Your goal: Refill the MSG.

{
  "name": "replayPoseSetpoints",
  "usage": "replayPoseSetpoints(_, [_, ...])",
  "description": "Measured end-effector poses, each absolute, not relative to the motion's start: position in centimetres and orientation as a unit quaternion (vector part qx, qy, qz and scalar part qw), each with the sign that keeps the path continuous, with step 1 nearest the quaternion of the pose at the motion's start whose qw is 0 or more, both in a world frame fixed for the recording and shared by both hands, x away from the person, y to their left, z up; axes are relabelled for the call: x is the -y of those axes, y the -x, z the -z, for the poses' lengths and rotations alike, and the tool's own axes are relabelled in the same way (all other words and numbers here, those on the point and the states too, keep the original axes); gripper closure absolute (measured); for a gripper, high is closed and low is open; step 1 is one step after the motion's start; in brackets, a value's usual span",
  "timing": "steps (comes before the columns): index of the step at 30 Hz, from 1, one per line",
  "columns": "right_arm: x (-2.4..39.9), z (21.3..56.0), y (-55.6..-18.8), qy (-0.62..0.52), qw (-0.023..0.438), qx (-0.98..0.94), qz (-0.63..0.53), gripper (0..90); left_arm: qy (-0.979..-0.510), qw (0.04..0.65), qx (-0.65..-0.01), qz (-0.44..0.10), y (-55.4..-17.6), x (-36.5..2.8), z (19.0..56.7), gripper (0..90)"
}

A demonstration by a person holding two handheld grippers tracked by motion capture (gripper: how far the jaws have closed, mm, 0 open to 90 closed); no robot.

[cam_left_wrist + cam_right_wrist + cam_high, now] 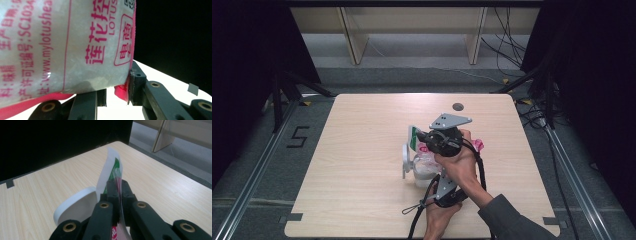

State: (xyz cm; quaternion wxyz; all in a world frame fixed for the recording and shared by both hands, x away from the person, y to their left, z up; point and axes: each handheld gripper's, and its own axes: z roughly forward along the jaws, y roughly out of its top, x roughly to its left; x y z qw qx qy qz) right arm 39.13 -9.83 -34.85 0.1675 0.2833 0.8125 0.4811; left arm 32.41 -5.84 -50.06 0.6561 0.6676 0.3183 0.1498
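Pink-edged seasoning pouch point(62, 47) sits mid-worktop, right of centre, pinched between left gripper point(444, 192) jaws, held partway apart on its lower body. Right gripper point(117, 188) jaws clamped tight on pouch's top strip point(110, 167), white with green. White cup point(408, 161) just left of pouch. Wood worktop point(362, 150) bare toward left, far and right edges, cable hole point(457, 106) near far edge. Left gripper view alone gives red printed lettering; right gripper view shows cup rim beside strip.
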Motion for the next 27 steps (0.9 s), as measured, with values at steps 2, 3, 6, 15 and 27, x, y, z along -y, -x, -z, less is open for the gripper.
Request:
replayPoseSetpoints(2, [9.8, 34.72, -38.96, -0.294, 0.162, -0.811, -0.479, 89.7, -0.686, 0.638, -0.309, -0.162, -32.47, 5.41, 49.96, 72.2])
replayPoseSetpoints(3, [9.84, 34.65, -39.12, -0.285, 0.168, -0.815, -0.477, 89.7, -0.686, 0.638, -0.308, -0.163, -32.44, 5.4, 49.91, 72.2])
replayPoseSetpoints(6, [9.76, 34.54, -39.25, -0.282, 0.18, -0.814, -0.475, 89.7, -0.652, 0.671, -0.322, -0.144, -32.24, 6.08, 49.8, 72.1])
replayPoseSetpoints(15, [9.7, 34.45, -39.4, -0.288, 0.18, -0.812, -0.474, 89.8, -0.652, 0.672, -0.32, -0.145, -32.17, 6.1, 49.73, 72.1])
replayPoseSetpoints(27, [9.7, 34.63, -39.77, -0.291, 0.174, -0.812, -0.475, 89.8, -0.653, 0.67, -0.32, -0.147, -32.17, 6.11, 49.73, 72.1])
